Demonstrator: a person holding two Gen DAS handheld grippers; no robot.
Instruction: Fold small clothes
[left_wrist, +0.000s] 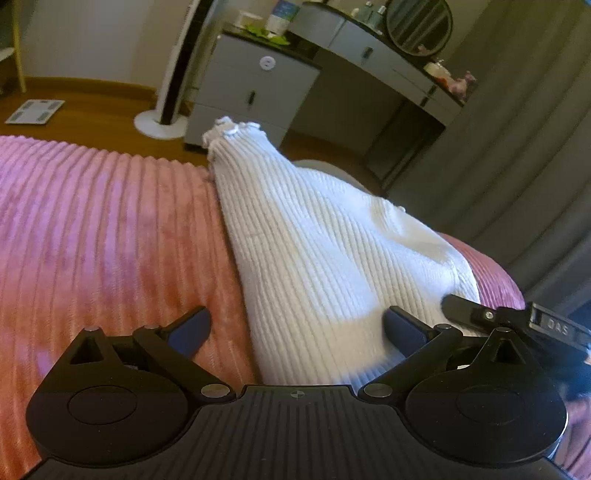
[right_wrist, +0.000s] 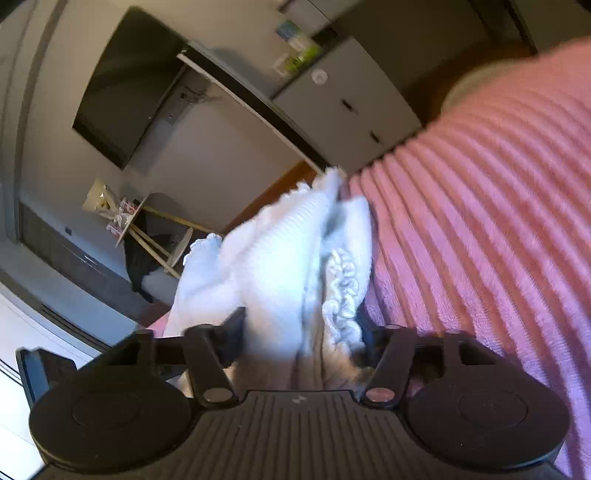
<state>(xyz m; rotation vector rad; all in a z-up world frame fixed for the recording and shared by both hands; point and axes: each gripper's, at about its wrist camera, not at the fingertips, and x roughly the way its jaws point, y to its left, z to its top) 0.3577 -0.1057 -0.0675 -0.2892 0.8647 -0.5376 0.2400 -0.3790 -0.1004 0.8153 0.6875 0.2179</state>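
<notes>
A white ribbed knit garment (left_wrist: 314, 240) with a frilled cuff lies lengthwise on the pink ribbed blanket (left_wrist: 92, 221). My left gripper (left_wrist: 295, 317) is open wide at the garment's near end; its right finger rests over the cloth and its left finger over the blanket. The right gripper (left_wrist: 480, 314) shows at the garment's right edge. In the right wrist view the garment (right_wrist: 280, 251) is bunched, with a ruffled edge, and fills the gap between the fingers of my right gripper (right_wrist: 304, 325). Those jaws stand apart, and the cloth hides the right pad.
Past the bed's far edge stand a white tower fan (left_wrist: 173, 74), a grey drawer unit (left_wrist: 255, 92) and a dressing table with a round mirror (left_wrist: 417, 26). A scale (left_wrist: 35, 110) lies on the wooden floor. Grey curtains (left_wrist: 517, 147) hang at the right.
</notes>
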